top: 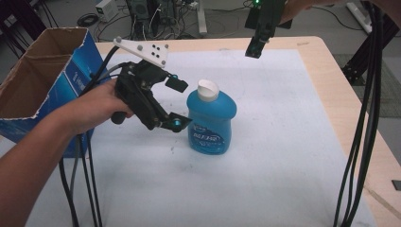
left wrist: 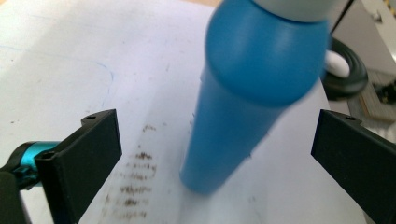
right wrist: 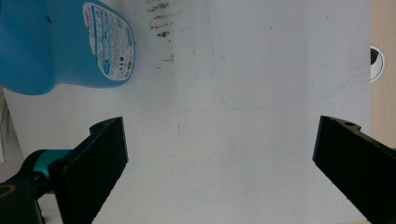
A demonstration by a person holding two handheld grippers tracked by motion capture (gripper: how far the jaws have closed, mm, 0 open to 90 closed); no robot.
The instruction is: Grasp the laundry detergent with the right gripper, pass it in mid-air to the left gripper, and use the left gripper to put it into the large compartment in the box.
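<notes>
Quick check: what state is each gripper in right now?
Left gripper: open, jaws either side of the blue bottle, not gripping.
Right gripper: open, holding nothing.

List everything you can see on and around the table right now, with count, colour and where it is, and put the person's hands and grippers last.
bottle: one, blue with white cap, upright mid-table
cardboard box: one, blue outside, brown inside, open, left table edge
table cover: one, white, stained, over the wooden table
equipment and cables: several, dark, floor beyond the table
left gripper: one, black, jaws open beside the bottle
right gripper: one, black, raised over the far edge, jaws open
left hand: one, holding the left gripper
</notes>
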